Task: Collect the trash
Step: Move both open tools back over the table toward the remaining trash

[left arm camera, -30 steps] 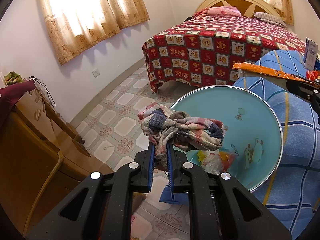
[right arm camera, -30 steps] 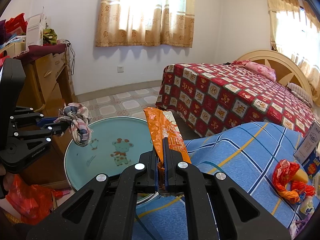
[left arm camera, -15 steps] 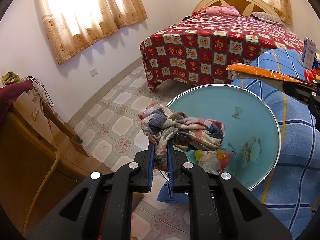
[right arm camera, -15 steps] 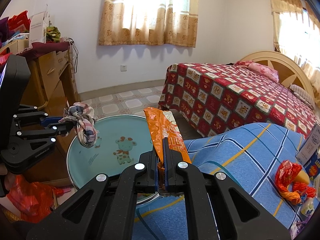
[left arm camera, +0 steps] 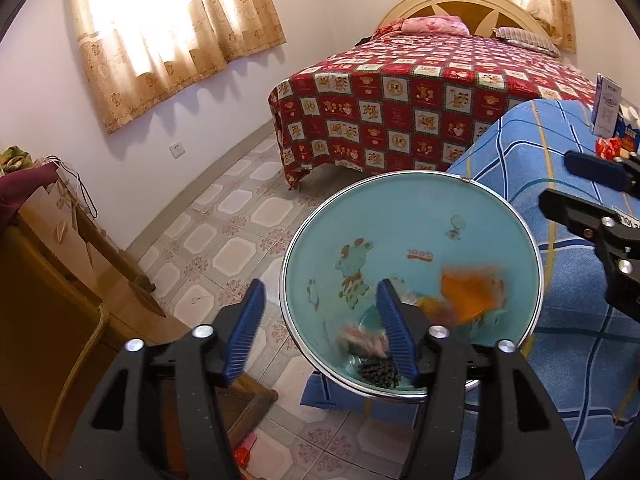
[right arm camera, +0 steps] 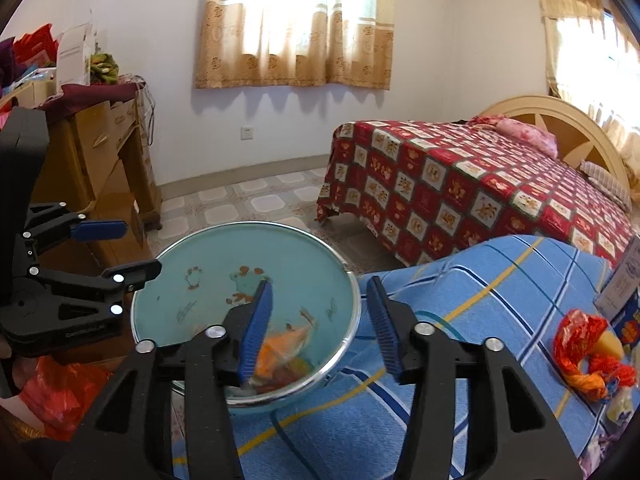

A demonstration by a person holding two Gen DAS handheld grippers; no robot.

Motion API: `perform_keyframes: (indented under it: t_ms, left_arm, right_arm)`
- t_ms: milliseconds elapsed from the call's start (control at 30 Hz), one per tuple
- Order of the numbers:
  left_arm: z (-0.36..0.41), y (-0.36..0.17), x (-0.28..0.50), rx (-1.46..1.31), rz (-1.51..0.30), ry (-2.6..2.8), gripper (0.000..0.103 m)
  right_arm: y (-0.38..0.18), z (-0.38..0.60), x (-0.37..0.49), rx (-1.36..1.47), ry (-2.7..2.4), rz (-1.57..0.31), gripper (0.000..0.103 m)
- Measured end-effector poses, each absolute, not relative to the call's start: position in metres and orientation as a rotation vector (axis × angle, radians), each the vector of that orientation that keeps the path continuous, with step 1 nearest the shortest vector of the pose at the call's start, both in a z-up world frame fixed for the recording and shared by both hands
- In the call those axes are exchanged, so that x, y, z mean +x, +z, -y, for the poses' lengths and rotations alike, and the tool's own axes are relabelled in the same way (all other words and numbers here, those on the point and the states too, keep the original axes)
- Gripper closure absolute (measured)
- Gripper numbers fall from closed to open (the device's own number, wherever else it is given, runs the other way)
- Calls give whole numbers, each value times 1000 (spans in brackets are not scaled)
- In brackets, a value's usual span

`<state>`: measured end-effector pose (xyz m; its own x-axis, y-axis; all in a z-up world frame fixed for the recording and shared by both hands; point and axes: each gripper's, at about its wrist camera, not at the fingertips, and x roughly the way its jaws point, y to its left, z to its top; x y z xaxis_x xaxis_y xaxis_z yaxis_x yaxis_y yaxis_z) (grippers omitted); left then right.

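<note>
A low surface under a blue cloth with dark-blue and yellow stripes (right arm camera: 480, 304) carries a crumpled red-and-orange foil wrapper (right arm camera: 588, 348) near its right edge, with a white printed carton (right arm camera: 622, 280) standing just behind it. A round teal plastic basin with a metal rim (right arm camera: 192, 252) sits against the cloth's left edge. The patterned tile floor (left arm camera: 224, 240) bears the basin, a wooden cabinet (left arm camera: 48, 280) and a bed with a red checked cover (left arm camera: 420, 108).

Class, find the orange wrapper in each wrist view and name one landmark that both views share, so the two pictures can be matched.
Left wrist view: the orange wrapper shows blurred, low in the teal basin, right of centre.
Right wrist view: the orange wrapper lies at the basin's near side, just right of the right gripper's left finger.
Shared landmark: the red patterned bed.
</note>
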<state>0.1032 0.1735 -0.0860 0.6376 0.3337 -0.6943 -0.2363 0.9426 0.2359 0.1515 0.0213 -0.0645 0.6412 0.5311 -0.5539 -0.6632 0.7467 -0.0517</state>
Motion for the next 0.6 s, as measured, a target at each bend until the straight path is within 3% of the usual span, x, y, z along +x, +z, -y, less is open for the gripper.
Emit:
perform_keyframes:
  t_ms: [67,200,600]
  left_arm:
    - [-172,-87,102,119,-805,336,29]
    - [-171,-92,100,98,-824,330,15]
    - [-96,-100,93,161,-797,199,14]
  right_arm:
    - [-64,-15,150,-248,670,-543,40]
    - [-63,10,143,-229,628,-550,38]
    - [-49,182,82,-86,313,-527,22]
